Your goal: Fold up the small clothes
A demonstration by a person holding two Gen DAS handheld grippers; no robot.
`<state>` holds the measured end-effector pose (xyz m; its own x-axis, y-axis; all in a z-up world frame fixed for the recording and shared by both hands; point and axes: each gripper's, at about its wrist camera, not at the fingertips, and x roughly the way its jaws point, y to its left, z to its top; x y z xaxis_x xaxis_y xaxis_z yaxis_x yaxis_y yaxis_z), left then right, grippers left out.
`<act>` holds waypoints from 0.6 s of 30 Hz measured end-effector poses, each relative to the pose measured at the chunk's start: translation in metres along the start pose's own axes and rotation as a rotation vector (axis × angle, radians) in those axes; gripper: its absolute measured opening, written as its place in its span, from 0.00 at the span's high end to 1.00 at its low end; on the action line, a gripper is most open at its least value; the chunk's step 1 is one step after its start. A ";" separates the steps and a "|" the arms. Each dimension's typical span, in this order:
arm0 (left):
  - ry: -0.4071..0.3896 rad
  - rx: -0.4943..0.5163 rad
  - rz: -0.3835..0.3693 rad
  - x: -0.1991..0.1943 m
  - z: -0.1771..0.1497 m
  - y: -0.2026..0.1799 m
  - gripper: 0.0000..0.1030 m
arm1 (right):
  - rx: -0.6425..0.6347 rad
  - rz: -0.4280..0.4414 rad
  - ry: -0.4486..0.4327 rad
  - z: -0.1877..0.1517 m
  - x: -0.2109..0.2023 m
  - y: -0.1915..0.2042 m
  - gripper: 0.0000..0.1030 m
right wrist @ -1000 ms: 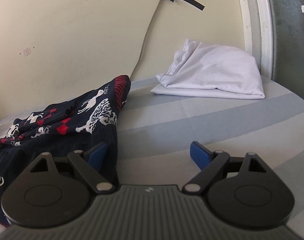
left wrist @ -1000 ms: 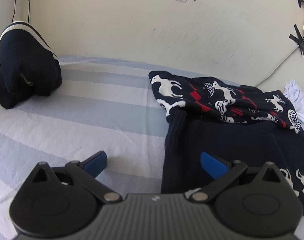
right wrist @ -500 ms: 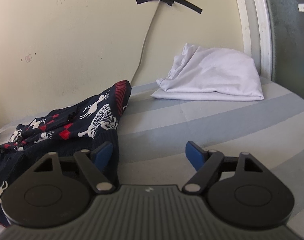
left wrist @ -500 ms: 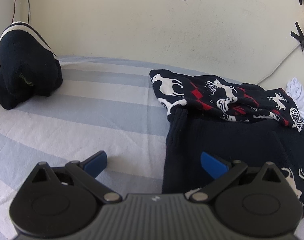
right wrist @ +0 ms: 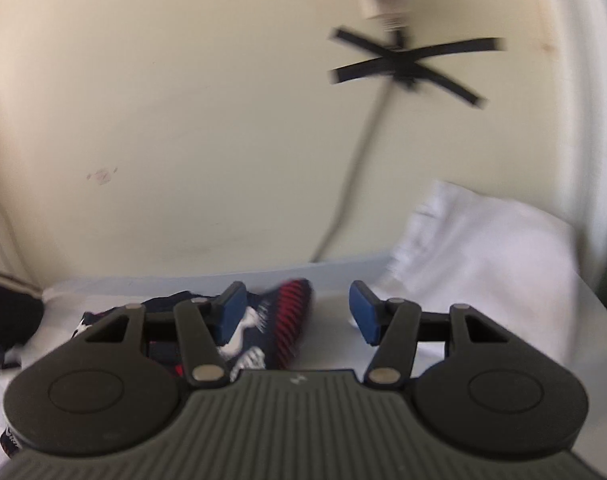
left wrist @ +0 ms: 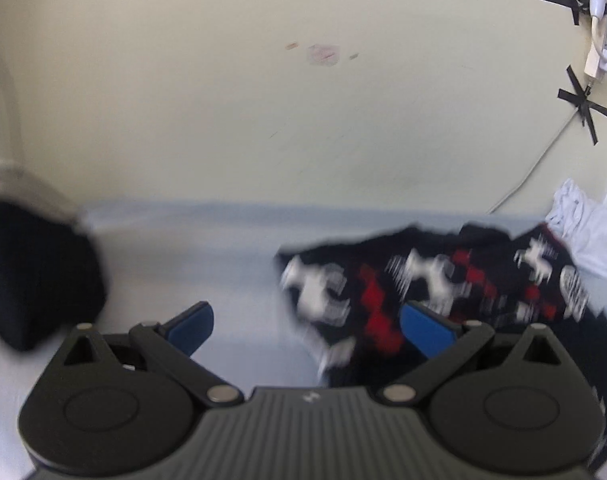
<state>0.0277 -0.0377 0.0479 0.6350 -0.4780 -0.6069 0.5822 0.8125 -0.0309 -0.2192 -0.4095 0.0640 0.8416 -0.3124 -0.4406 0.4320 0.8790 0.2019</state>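
On the bed (left wrist: 231, 264) lies a patterned sweater (left wrist: 443, 292). Left gripper (left wrist: 307, 322) fingers stand wide, empty. Right gripper (right wrist: 299, 312) fingers are closing, nothing pinched.

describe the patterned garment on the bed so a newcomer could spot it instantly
Start at the striped bedsheet below the cream wall. The reindeer-pattern sweater lies crumpled between a dark navy garment with a pale band at one end and a white cloth bundle at the other. It alone carries white reindeer and red blocks on navy knit.
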 end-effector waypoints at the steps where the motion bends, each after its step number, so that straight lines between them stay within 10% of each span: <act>1: -0.001 0.033 -0.011 0.013 0.017 -0.007 0.00 | -0.018 0.014 0.021 0.008 0.015 0.004 0.42; 11: 0.253 0.157 -0.035 0.197 0.086 -0.070 0.14 | 0.015 0.163 0.401 0.024 0.209 0.041 0.41; 15: 0.294 0.145 -0.119 0.215 0.075 -0.076 0.67 | -0.018 0.168 0.477 0.010 0.248 0.053 0.40; 18: 0.257 0.160 -0.130 0.202 0.068 -0.080 0.85 | -0.053 0.206 0.483 -0.001 0.254 0.062 0.77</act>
<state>0.1440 -0.2217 -0.0180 0.4126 -0.4582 -0.7873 0.7355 0.6775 -0.0088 0.0212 -0.4340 -0.0360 0.6565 0.0592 -0.7520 0.2458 0.9257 0.2875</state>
